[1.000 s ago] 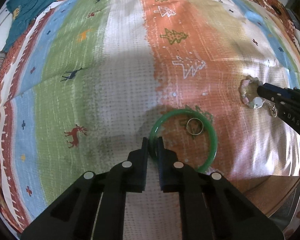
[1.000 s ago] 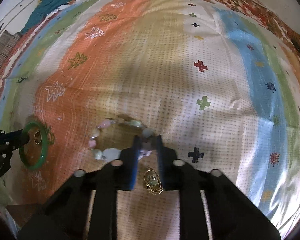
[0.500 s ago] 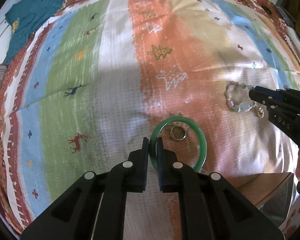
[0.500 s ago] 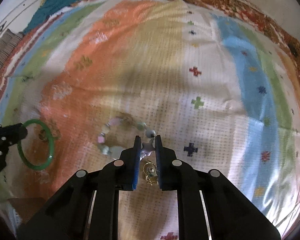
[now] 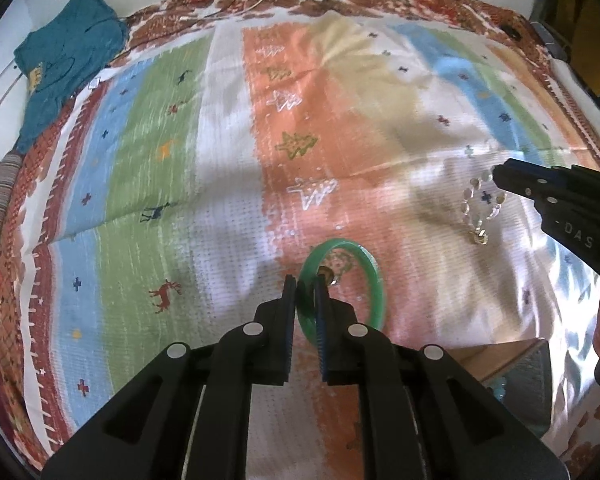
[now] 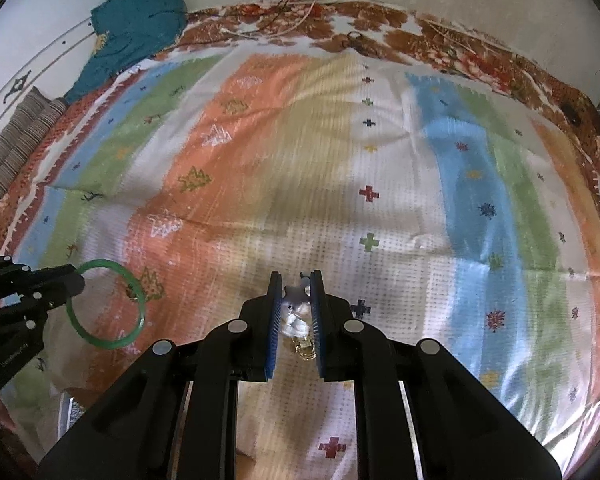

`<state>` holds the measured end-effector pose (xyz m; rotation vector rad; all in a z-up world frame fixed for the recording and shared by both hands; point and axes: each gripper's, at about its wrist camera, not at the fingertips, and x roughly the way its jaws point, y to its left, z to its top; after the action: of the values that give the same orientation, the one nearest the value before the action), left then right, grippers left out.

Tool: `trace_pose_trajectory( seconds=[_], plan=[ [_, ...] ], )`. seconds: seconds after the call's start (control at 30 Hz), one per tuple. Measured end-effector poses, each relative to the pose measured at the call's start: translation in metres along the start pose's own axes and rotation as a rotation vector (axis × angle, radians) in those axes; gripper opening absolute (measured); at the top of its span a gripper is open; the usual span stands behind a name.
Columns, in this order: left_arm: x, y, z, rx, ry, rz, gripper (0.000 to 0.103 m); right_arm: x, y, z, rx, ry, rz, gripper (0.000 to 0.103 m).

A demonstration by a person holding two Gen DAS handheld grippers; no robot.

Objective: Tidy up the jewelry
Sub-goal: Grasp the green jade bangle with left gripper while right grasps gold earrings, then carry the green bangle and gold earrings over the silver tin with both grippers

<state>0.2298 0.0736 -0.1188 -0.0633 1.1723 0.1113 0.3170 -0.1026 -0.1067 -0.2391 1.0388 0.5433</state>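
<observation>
Holding the green bangle [image 5: 374, 280] by its near-left rim, the left gripper [image 5: 305, 284] is closed narrow on it above the striped bedspread [image 5: 228, 184]. The right gripper [image 6: 296, 300], further right, pinches the beaded bracelet [image 6: 294, 314], whose gold charm [image 6: 305, 350] dangles below. The thin grips could slip and drop either piece. A small ring [image 5: 327, 274] behind the bangle is hard to make out.

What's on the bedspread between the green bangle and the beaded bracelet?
Nothing: in the left wrist view only bare striped bedspread shows between the green bangle and the beaded bracelet.
</observation>
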Motion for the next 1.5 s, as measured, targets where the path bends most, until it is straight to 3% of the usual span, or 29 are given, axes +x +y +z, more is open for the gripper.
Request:
trace_pose_trajectory(
  seconds=[0.43,0.8,1.5],
  plan=[
    [-0.042,-0.014,0.002,0.029,-0.092,-0.014,0.009,-0.046,0.011,-0.002,0.008,-0.080,0.045,0.015],
    [-0.073,-0.023,-0.003,0.030,-0.145,-0.041,0.009,-0.066,0.008,-0.014,0.010,-0.096,0.045,0.015],
    [-0.106,-0.040,-0.035,0.054,-0.174,-0.072,0.009,-0.113,0.013,-0.050,-0.013,-0.124,0.078,0.015]
  ],
)
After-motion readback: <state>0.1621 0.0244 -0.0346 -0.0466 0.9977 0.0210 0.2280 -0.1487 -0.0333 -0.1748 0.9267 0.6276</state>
